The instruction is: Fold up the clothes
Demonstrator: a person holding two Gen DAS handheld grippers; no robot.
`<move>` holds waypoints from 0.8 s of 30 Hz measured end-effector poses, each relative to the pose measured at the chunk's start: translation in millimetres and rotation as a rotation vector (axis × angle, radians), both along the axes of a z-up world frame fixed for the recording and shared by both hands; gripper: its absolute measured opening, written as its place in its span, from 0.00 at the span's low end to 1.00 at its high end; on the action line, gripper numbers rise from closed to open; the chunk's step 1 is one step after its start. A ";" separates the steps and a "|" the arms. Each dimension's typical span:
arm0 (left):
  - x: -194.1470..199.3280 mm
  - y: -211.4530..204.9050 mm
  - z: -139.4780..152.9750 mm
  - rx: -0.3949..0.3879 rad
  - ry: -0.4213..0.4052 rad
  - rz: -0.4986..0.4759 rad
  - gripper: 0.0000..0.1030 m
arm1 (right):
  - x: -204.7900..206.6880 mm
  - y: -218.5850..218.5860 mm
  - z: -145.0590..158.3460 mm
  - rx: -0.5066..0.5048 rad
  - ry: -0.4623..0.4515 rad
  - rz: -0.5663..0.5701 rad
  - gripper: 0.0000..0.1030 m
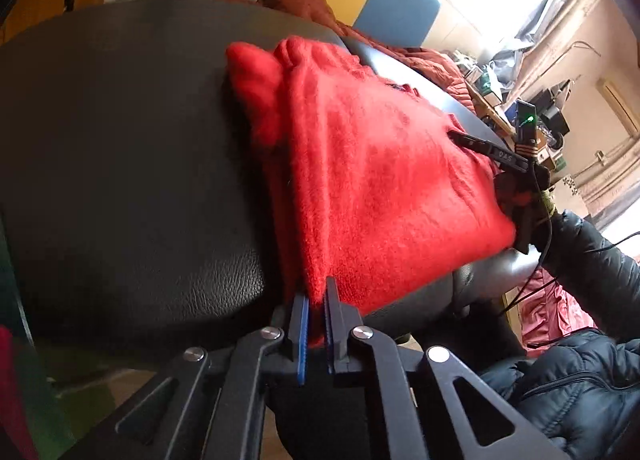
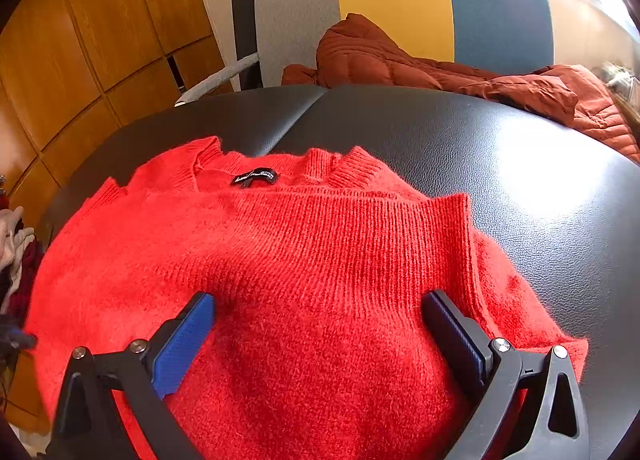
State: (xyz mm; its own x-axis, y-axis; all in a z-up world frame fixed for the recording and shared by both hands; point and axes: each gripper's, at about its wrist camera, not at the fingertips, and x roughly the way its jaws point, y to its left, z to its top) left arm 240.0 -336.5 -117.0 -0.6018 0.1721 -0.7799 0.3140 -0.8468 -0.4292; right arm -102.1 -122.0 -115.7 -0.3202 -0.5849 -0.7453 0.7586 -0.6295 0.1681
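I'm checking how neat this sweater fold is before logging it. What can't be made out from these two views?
- Red sweater: its near hem, right wrist view, is cut off by the bottom edge and hidden behind the right gripper.
- Neck label: print too small to read.
- Pinched edge in the left gripper, left wrist view: the layer count is hidden between its fingers.

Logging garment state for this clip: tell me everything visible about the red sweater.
The red sweater is a fuzzy knit with ribbed bands and a black label inside the neckline. It lies folded, in layers, on the black leather-look surface. The left gripper is shut on one edge of it. The right gripper is open, its blue-padded fingers over the fabric; contact is unclear.
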 end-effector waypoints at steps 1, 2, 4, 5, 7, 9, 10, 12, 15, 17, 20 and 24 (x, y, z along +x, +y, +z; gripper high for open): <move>-0.2 1.9 2.8 -0.011 -0.001 0.005 0.05 | -0.3 0.0 0.0 0.000 0.001 0.000 1.00; -0.2 3.3 5.6 -0.017 0.000 0.006 0.05 | -0.5 0.0 0.0 0.000 0.001 0.000 1.00; 0.5 1.7 13.1 -0.017 0.012 0.010 0.09 | -1.3 0.2 -0.2 -0.003 -0.001 0.000 1.00; 0.8 -0.7 18.2 -0.008 0.026 0.017 0.09 | -1.3 0.3 -0.1 -0.004 -0.001 0.000 1.00; 0.5 -7.4 27.8 0.009 0.069 0.037 0.13 | -1.1 0.4 0.2 -0.004 0.000 -0.001 1.00; -6.7 -17.7 40.5 -0.012 0.108 0.069 0.22 | -0.4 0.3 0.3 -0.003 0.004 -0.002 1.00; -11.4 -23.0 46.4 -0.025 0.125 0.085 0.23 | 0.3 0.4 0.4 -0.002 0.005 -0.002 1.00; -26.8 -33.3 53.1 -0.054 0.128 0.110 0.26 | 1.3 0.1 0.6 -0.001 0.007 -0.004 1.00; -60.8 -51.8 52.9 -0.081 0.096 0.132 0.26 | 1.7 0.3 0.7 -0.002 0.008 -0.004 1.00; -77.8 -65.3 49.1 -0.062 0.083 0.126 0.27 | 1.6 0.4 0.8 -0.004 0.007 -0.004 1.00; -99.4 -82.7 43.5 -0.021 0.071 0.110 0.28 | 0.9 0.8 0.7 -0.008 0.004 -0.004 1.00; -126.9 -89.4 33.3 0.025 0.033 0.072 0.28 | 0.9 1.1 0.7 -0.014 0.001 -0.003 1.00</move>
